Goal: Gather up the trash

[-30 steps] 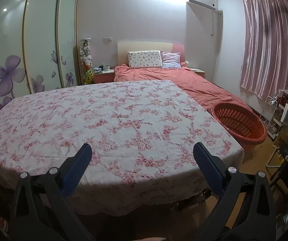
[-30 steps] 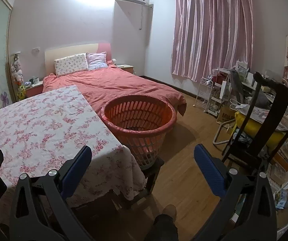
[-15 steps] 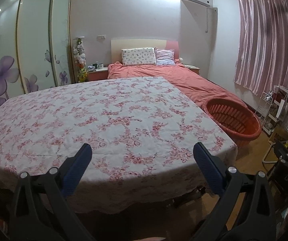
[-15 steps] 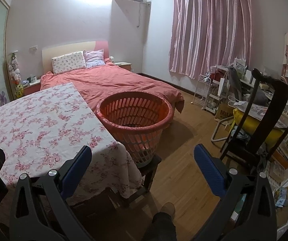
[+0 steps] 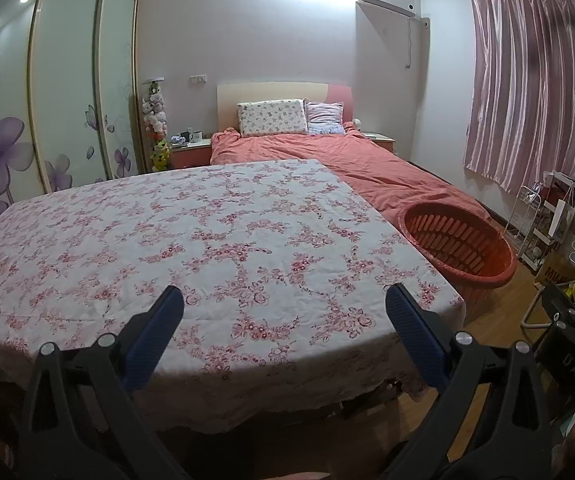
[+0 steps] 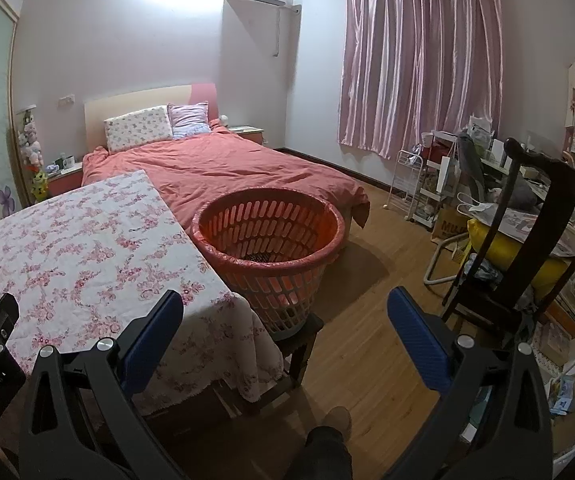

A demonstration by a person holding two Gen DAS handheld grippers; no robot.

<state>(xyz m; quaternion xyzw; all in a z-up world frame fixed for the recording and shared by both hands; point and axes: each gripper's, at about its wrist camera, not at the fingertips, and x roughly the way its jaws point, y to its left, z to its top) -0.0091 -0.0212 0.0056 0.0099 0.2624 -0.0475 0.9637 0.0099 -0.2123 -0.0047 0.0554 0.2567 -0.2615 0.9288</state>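
We hold the left gripper [image 5: 283, 320] over the floral-clothed desk [image 5: 215, 240], fingers wide apart and empty, right gripper [image 6: 283, 324] likewise spread and empty, orange basket [image 6: 267, 236] on a stool [image 6: 303, 336] beside the desk's corner, something dark at its bottom, unclear what.

I see home bedroom: bed [image 5: 327, 152] with pillows [image 5: 271, 117] ahead of tool, sliding wardrobe [image 5: 59, 92] left, pink curtain [image 6: 419, 60] right.

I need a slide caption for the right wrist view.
Open right hand-held gripper facing an orange basket beside the floral-clothed table.
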